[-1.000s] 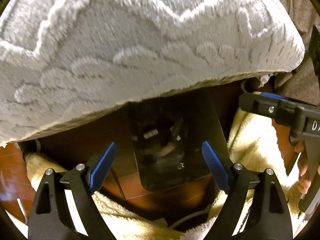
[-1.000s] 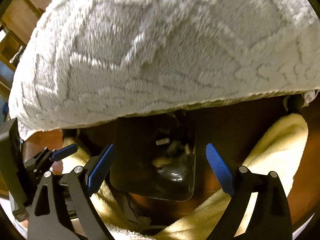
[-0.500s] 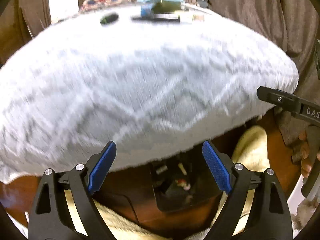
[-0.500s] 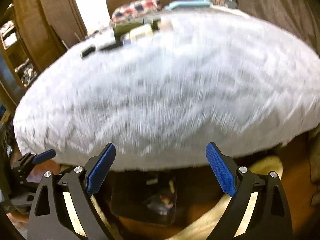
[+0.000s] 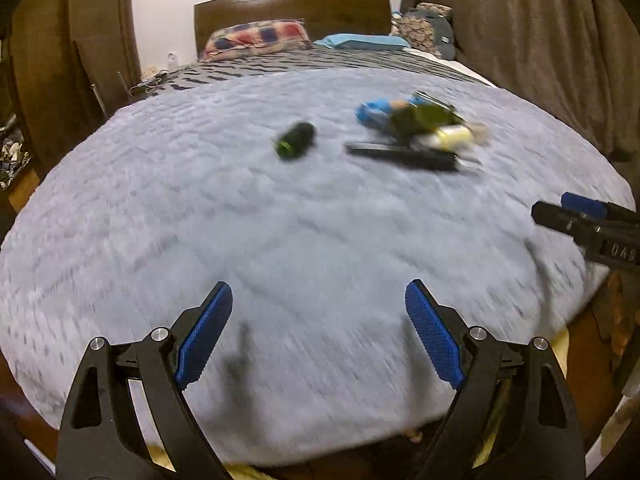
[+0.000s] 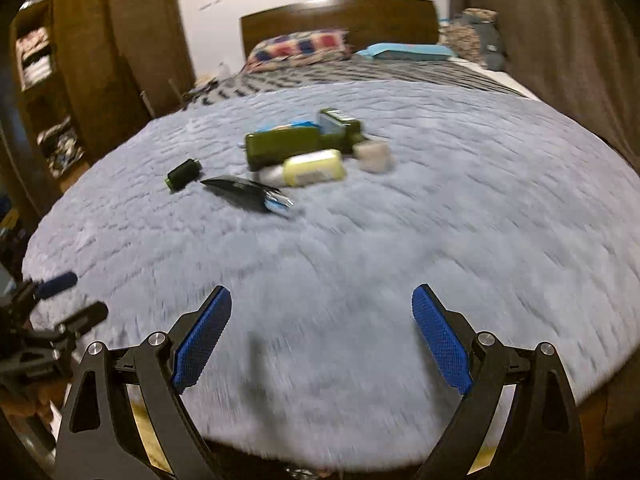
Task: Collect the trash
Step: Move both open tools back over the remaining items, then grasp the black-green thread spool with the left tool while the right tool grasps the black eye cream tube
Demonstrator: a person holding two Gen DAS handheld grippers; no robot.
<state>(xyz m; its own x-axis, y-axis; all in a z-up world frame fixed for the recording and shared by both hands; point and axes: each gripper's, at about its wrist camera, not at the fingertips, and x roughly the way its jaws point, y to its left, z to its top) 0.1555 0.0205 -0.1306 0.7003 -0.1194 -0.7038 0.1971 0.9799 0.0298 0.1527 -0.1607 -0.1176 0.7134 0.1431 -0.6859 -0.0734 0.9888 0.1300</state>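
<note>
Trash: a blurred cluster on the blanket [image 6: 400,240], at about 12 o'clock from both grippers and well apart from them.
Green box [image 6: 280,147]: lies flat at the cluster's middle; a second green box [image 6: 340,126] sits just behind it.
Yellow bottle [image 6: 316,168]: on its side, touching the green box's near edge.
Black wrapper [image 6: 244,193]: flat, at 7 o'clock from the bottle.
Black cylinder [image 6: 184,174] [image 5: 296,140]: on its side, alone, at 9 o'clock from the cluster.
Grey lump [image 6: 374,155]: at 3 o'clock from the bottle; too blurred to name.
Left gripper [image 5: 318,330]: wide open, holding nothing, over the blanket's near edge.
Right gripper [image 6: 322,334]: wide open, holding nothing, likewise.
Bed: pillows [image 6: 298,48] at 12 o'clock, before a dark headboard [image 6: 340,16].
</note>
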